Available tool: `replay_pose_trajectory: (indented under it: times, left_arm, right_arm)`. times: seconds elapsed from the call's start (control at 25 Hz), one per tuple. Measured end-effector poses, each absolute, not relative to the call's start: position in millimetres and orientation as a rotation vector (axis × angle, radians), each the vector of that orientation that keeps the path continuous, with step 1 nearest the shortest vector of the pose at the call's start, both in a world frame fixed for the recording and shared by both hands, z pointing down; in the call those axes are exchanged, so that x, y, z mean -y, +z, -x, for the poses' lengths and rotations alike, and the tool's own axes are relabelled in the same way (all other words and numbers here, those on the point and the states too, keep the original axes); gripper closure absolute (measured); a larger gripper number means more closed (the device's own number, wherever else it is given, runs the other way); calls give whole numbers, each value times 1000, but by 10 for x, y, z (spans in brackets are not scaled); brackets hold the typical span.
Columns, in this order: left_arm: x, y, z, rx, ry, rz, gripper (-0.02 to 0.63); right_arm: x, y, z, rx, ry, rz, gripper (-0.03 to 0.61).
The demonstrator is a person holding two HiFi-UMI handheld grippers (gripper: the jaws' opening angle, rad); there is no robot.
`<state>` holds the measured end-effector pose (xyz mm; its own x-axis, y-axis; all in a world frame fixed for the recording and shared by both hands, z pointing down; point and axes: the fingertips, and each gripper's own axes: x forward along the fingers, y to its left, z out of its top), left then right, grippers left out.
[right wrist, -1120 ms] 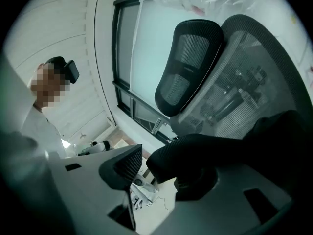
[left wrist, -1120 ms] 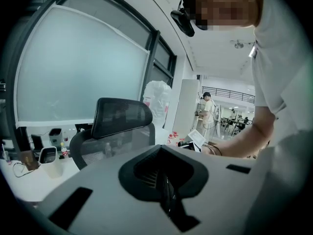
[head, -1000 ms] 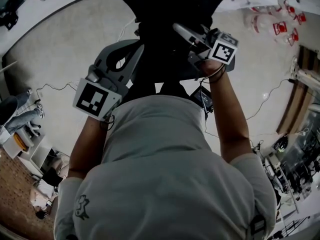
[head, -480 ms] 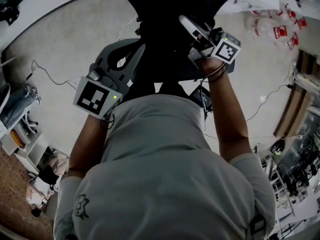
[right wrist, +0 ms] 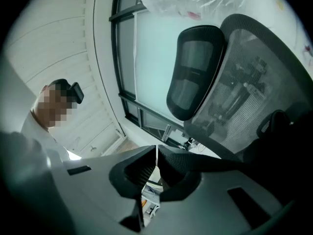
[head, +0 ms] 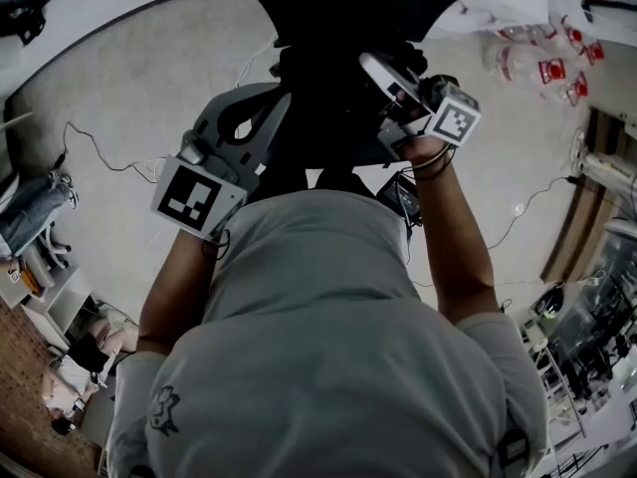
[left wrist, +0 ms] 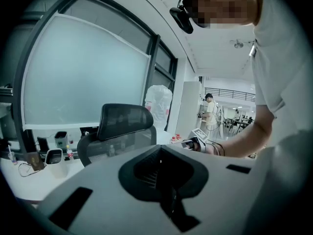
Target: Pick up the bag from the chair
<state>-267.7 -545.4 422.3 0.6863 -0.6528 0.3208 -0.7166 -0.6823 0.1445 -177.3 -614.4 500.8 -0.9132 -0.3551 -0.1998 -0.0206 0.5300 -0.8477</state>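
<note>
Right gripper (right wrist: 156,156) has just been closing and pinches a flat black woven strap (right wrist: 215,164), which runs off to the lower right of its view. I take this to be the bag's handle, gripped there as the easiest part to lift by. Left gripper (left wrist: 160,150) is level beside it, jaws together on nothing, probably spare for support. In the head view the bag (head: 330,118) is a dark soft mass at upper centre, hard to tell from the seat of the chair (right wrist: 244,97), whose curved back is see-through mesh.
</note>
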Motion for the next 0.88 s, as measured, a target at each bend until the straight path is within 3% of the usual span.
replay_pose_trajectory:
  times: [0.88]
  left_arm:
    - [4962,3645,2690,1160,235,-2744,601]
  right_arm:
    - [5214,3966,1673,-2460,-1244,226,541]
